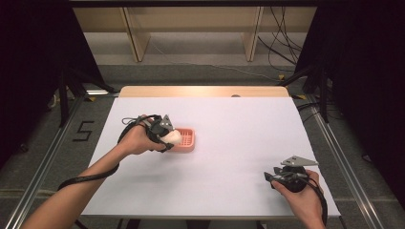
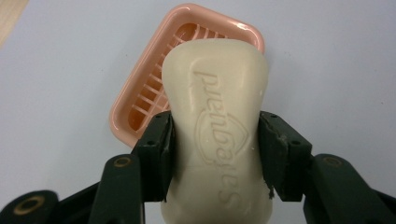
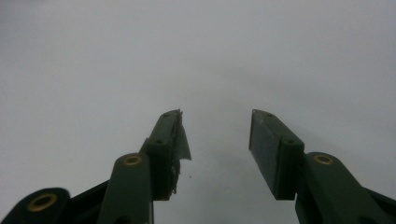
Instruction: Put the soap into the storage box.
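Over the pink soap dish (image 2: 140, 100) left of the desk's middle, the left gripper (image 2: 215, 140) clamps a cream soap bar (image 2: 219, 112) between its jaws. Near the desk's front right corner, the right gripper (image 3: 215, 140) holds its jaws apart around nothing.

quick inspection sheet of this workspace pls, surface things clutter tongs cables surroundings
surface: white table, wooden strip at far edge
job's things: cream soap bar held over pink soap dish
clutter: nothing seen
tongs: left tongs shut on the soap bar; right tongs open, nothing between them, over bare table
cables: black cable trails along the left forearm; loose cables on floor behind
surroundings: wooden frame legs, black curtains at both sides
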The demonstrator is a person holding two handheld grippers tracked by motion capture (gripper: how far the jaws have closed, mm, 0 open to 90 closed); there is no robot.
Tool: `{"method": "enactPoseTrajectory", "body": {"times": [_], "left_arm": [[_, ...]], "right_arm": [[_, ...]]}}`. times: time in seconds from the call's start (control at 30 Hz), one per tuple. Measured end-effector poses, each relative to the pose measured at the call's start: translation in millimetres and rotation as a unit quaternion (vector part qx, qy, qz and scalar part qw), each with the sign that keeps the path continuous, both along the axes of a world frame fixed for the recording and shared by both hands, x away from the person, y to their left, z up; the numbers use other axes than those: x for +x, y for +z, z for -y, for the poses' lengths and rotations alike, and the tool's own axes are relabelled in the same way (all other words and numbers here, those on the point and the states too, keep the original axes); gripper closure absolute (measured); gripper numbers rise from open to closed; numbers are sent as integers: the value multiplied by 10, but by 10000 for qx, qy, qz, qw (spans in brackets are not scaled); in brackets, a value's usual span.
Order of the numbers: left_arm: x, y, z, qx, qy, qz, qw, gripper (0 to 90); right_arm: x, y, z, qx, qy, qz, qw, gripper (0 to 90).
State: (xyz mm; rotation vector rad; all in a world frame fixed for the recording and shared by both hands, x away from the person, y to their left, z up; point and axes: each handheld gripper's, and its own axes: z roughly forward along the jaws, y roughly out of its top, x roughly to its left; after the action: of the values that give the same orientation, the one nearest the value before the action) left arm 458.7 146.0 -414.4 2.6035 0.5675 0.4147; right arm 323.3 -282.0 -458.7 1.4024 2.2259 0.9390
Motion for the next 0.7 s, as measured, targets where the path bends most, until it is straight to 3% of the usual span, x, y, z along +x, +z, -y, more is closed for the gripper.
{"method": "enactPoseTrajectory", "body": {"times": [0.33, 0.4, 0.47, 0.57, 0.7], "left_arm": [[27, -19, 11, -159, -22, 117, 9998, 486], [31, -16, 9, -165, -25, 144, 9998, 486], [35, -11, 5, -181, -12, 135, 9997, 486], [45, -7, 4, -218, -11, 144, 9997, 486], [55, -23, 10, -318, 53, 186, 9993, 486]], "right_arm": [[6, -4, 11, -18, 51, 22, 10000, 544], [-6, 5, 7, -23, -41, -19, 10000, 544], [7, -11, 16, -24, 35, 90, 10000, 544], [-16, 3, -15, 125, -141, -92, 9998, 544], [-2, 2, 7, 17, -38, 32, 10000, 544]]}}
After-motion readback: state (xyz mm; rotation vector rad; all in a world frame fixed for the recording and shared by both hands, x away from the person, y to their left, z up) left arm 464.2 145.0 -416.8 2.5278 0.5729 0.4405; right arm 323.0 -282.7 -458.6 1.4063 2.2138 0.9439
